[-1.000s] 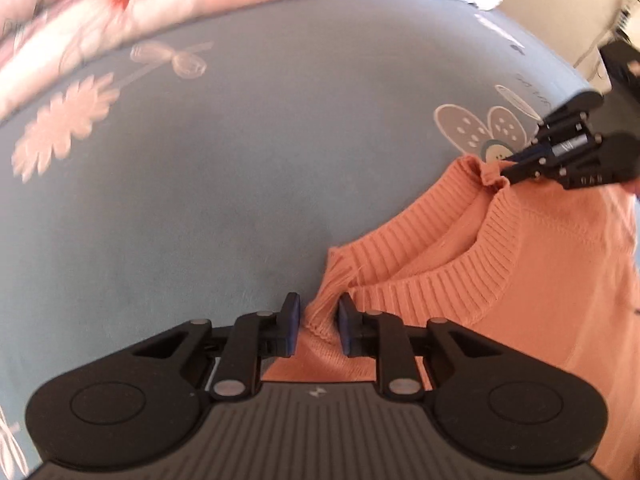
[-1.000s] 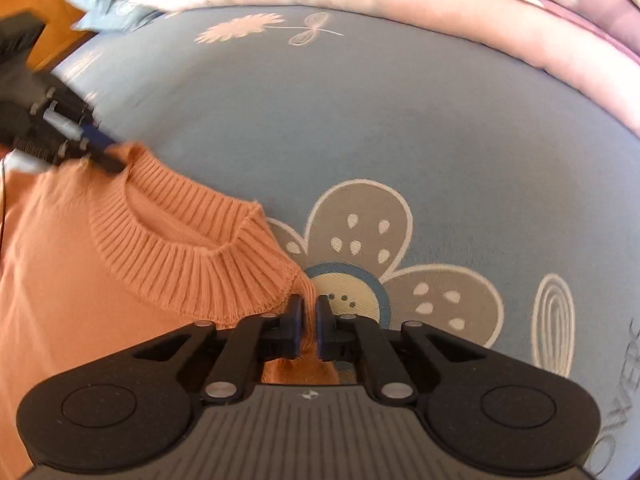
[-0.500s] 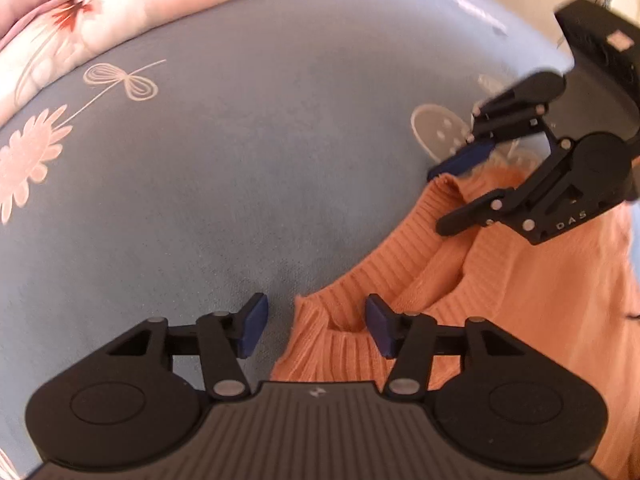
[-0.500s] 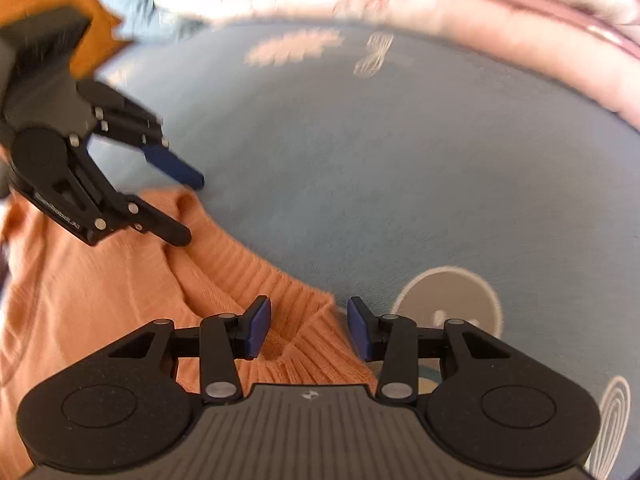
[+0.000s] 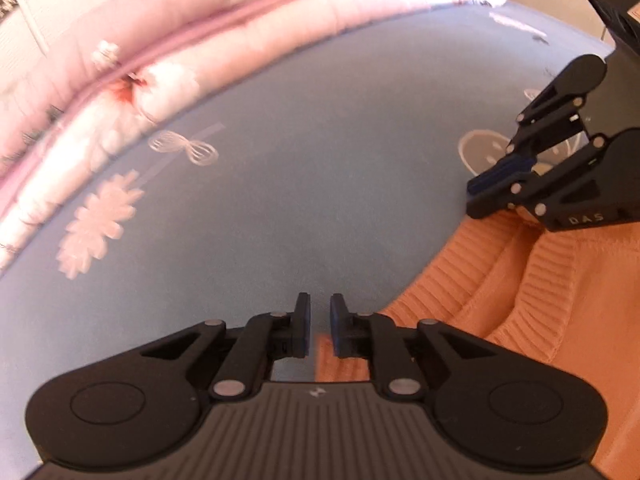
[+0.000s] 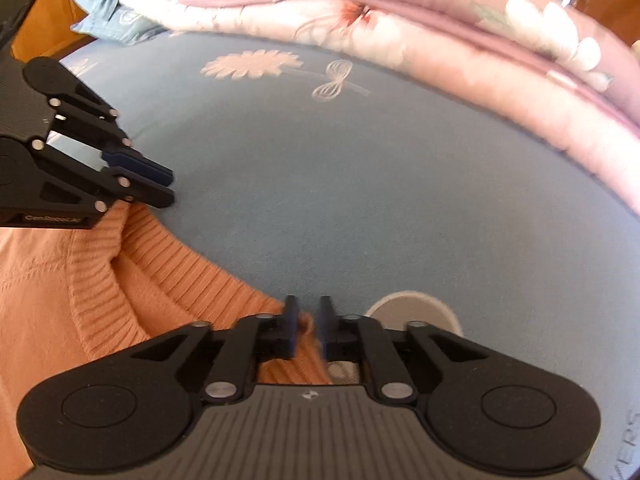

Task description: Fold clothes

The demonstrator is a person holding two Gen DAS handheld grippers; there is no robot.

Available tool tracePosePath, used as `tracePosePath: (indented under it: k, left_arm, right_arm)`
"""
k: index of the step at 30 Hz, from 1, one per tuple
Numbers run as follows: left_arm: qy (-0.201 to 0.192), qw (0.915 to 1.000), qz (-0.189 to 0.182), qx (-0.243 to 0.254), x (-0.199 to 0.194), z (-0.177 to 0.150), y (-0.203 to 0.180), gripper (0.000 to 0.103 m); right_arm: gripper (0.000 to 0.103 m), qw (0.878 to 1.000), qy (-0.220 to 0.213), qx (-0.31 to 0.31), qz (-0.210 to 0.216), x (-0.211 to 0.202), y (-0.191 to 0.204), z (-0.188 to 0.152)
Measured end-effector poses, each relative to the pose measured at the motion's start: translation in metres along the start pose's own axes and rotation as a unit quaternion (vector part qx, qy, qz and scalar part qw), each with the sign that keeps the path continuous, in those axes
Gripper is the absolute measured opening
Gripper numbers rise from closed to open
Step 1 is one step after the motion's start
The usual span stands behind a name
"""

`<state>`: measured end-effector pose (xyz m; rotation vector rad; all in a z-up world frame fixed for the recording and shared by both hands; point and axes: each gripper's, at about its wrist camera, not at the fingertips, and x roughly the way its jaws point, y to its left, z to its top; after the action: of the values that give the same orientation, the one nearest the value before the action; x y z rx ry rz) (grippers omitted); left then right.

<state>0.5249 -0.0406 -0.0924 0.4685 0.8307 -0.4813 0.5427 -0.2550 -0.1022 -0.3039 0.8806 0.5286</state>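
While both sets of jaws are closing to a narrow gap, neither has a firm hold that can be read for certain. Between the tips of the left gripper (image 5: 320,326) there is bare blue sheet at the front and a blurred strip of orange knit further back, low in the gap; whether the pads press on it cannot be told. The right gripper (image 6: 307,326) has a small tuft of orange cloth showing between its tips, and again contact is too smeared to call.

Outward from the tools lies the orange sweater (image 5: 520,300), spread flat on the blue bedsheet (image 5: 320,180) with its ribbed collar (image 6: 120,264) toward the far side. From the left gripper the garment runs off to the right; from the right gripper it runs off to the left. So the two tools stand at opposite ends of the neckline, one near each shoulder, and the collar's curve spans the space between them. The sweater's body trails back toward the person, out of both views.

That layout is what the next move likely depends on: the top edge runs across from one gripper to the other, each hand nearest its own shoulder, so a fold would probably carry that edge back over the body.

Beyond the sheet, a pink floral quilt (image 6: 400,20) is piled along the far edge, well apart from the sweater.
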Motion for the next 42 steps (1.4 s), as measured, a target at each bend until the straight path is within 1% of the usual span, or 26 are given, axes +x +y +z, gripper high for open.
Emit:
tracePosePath:
  k: [2, 3, 5, 6, 8, 9, 10, 11, 12, 13, 14, 16, 18, 22, 26, 28, 29, 30, 31, 32, 34, 35, 37, 38, 40, 42]
  left_arm:
    - [-0.020, 0.9992, -0.036, -0.004, -0.017, -0.001, 0.000, 0.018]
    - [-0.019, 0.9982, -0.058, 0.004, -0.022, -0.003, 0.000, 0.025]
    - [0.013, 0.9944, -0.102, 0.024, -0.018, -0.004, -0.007, 0.030]
    - [0.034, 0.9934, -0.105, 0.031, -0.009, -0.004, -0.010, 0.035]
    - [0.060, 0.9945, -0.068, 0.052, 0.011, -0.005, -0.018, 0.035]
    - [0.052, 0.9951, -0.049, 0.068, 0.017, -0.006, -0.022, 0.036]
    - [0.043, 0.9964, -0.019, 0.070, 0.022, -0.004, -0.023, 0.043]
    - [0.040, 0.9979, -0.001, 0.051, 0.024, 0.001, -0.019, 0.045]
    - [0.037, 0.9988, 0.016, 0.029, 0.025, 0.006, -0.014, 0.042]
    - [0.028, 0.9994, 0.017, 0.014, 0.019, 0.009, -0.007, 0.036]
    - [0.017, 0.9997, 0.017, -0.001, 0.012, 0.011, 0.001, 0.036]
    - [0.001, 0.9993, -0.032, -0.017, -0.011, 0.005, 0.020, 0.044]
    - [0.020, 0.9976, -0.064, -0.016, -0.026, -0.008, 0.036, 0.051]
    - [0.066, 0.9969, -0.043, -0.002, -0.053, -0.059, 0.047, 0.050]
    - [0.094, 0.9940, -0.022, -0.051, -0.062, -0.110, 0.063, 0.051]
    - [0.118, 0.9913, 0.004, -0.058, -0.056, -0.132, 0.067, 0.056]
    - [0.109, 0.9920, 0.008, -0.063, -0.054, -0.140, 0.071, 0.061]
    - [0.101, 0.9917, 0.018, -0.078, -0.055, -0.145, 0.077, 0.073]
    - [0.105, 0.9894, 0.034, -0.094, -0.054, -0.147, 0.082, 0.074]
    - [0.107, 0.9876, 0.047, -0.105, -0.056, -0.149, 0.087, 0.074]
    - [0.104, 0.9846, 0.083, -0.113, -0.062, -0.148, 0.095, 0.059]
    - [0.097, 0.9852, 0.070, -0.123, -0.067, -0.148, 0.101, 0.057]
    - [0.071, 0.9867, -0.012, -0.146, -0.076, -0.147, 0.113, 0.058]
    - [0.060, 0.9879, -0.033, -0.139, -0.080, -0.145, 0.113, 0.059]
    - [0.048, 0.9929, -0.051, -0.096, -0.074, -0.134, 0.108, 0.058]
    - [0.058, 0.9902, -0.086, -0.094, -0.058, -0.122, 0.110, 0.058]
  right_arm:
    - [0.017, 1.000, -0.026, -0.002, 0.001, -0.008, 0.005, 0.002]
    - [0.017, 0.999, -0.033, -0.005, 0.022, -0.012, 0.010, 0.003]
    - [0.017, 0.997, -0.019, -0.025, 0.076, -0.010, 0.024, 0.007]
    - [0.017, 0.996, -0.003, -0.039, 0.085, -0.004, 0.032, 0.006]
    - [0.017, 0.993, 0.024, -0.069, 0.089, 0.010, 0.048, 0.005]
    - [0.016, 0.993, 0.030, -0.081, 0.083, 0.017, 0.053, 0.004]
    - [0.017, 0.995, 0.022, -0.076, 0.067, 0.021, 0.053, 0.006]
    - [0.017, 0.996, 0.013, -0.071, 0.051, 0.024, 0.053, 0.007]
    - [0.017, 0.998, 0.009, -0.053, 0.039, 0.025, 0.049, 0.009]
    - [0.017, 0.999, 0.005, -0.035, 0.026, 0.026, 0.045, 0.011]
    - [0.017, 0.999, 0.005, -0.014, 0.034, 0.024, 0.041, 0.014]
    - [0.019, 0.998, -0.013, 0.003, 0.053, 0.007, 0.038, 0.014]
    - [0.019, 0.997, -0.019, 0.009, 0.080, -0.007, 0.039, 0.011]
    - [0.019, 0.987, -0.027, 0.018, 0.160, -0.017, 0.052, 0.015]
    - [0.019, 0.977, -0.013, -0.025, 0.211, 0.000, 0.102, 0.031]
    - [0.019, 0.979, 0.007, -0.029, 0.200, 0.025, 0.128, 0.042]
    - [0.017, 0.983, 0.009, -0.032, 0.182, 0.033, 0.136, 0.043]
    - [0.015, 0.986, 0.010, -0.035, 0.162, 0.040, 0.143, 0.044]
    - [0.012, 0.990, 0.004, -0.033, 0.137, 0.041, 0.148, 0.046]
    - [0.012, 0.993, -0.004, -0.031, 0.114, 0.042, 0.150, 0.050]
    - [0.011, 0.996, -0.005, 0.001, 0.089, 0.036, 0.150, 0.054]
    - [0.012, 0.996, -0.013, 0.007, 0.085, 0.030, 0.150, 0.055]
    - [0.024, 0.996, -0.029, 0.007, 0.086, 0.013, 0.153, 0.054]
    - [0.026, 0.995, -0.032, 0.006, 0.090, 0.002, 0.151, 0.050]
    - [0.027, 0.995, -0.037, 0.006, 0.097, -0.020, 0.149, 0.041]
    - [0.027, 0.994, -0.039, 0.007, 0.098, -0.038, 0.146, 0.034]
